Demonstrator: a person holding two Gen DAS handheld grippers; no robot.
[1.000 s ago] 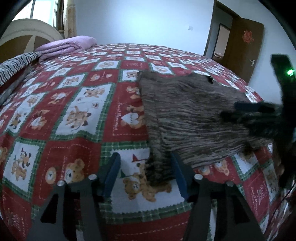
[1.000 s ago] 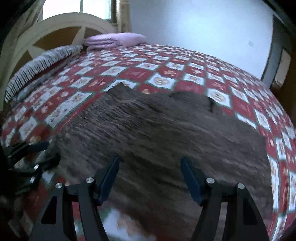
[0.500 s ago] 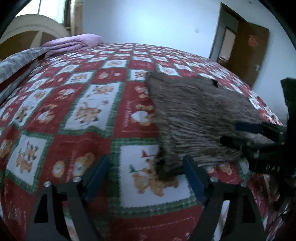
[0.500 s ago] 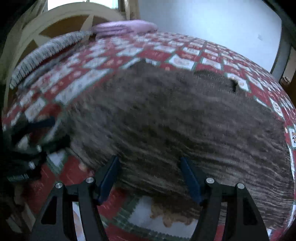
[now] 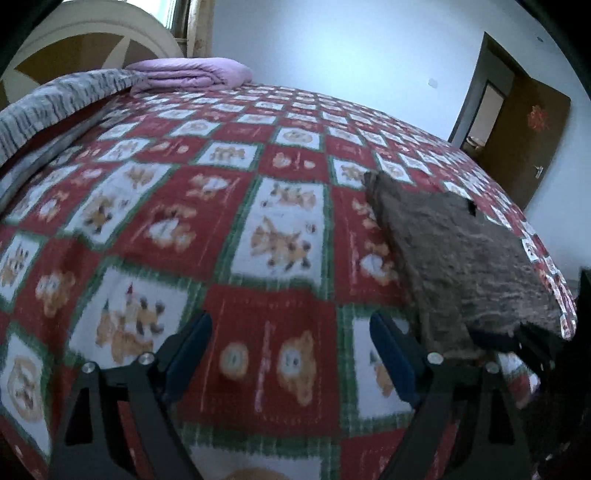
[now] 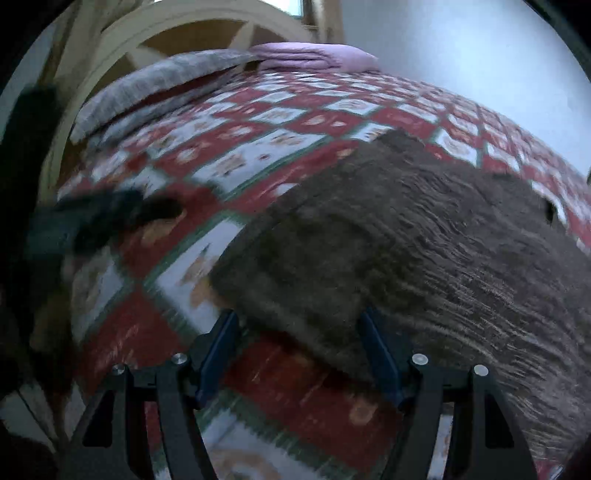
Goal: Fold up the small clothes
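Nearest you, your left gripper (image 5: 290, 360) stands with its fingers wide apart over the bedspread (image 5: 207, 206), only the red, white and green bear-print squares between them. Your right gripper (image 6: 301, 354) also has its fingers apart, hanging above the near edge of the garment (image 6: 406, 251); the cloth lies under the gap, and the pads do not press on it.

The garment is a brown, streaky knit, lying flat on the bedspread toward the right side of the bed. In the left wrist view its near corner sits just right of your left gripper. A small dark hole or notch shows near its far edge.

Farther off, a grey striped blanket (image 5: 55, 99) and a folded lilac quilt (image 5: 192, 74) lie by the headboard (image 6: 192, 33). An open brown door (image 5: 528, 136) stands beyond.

Both views are blurred; the dark shape at the left of the right wrist view cannot be made out clearly.
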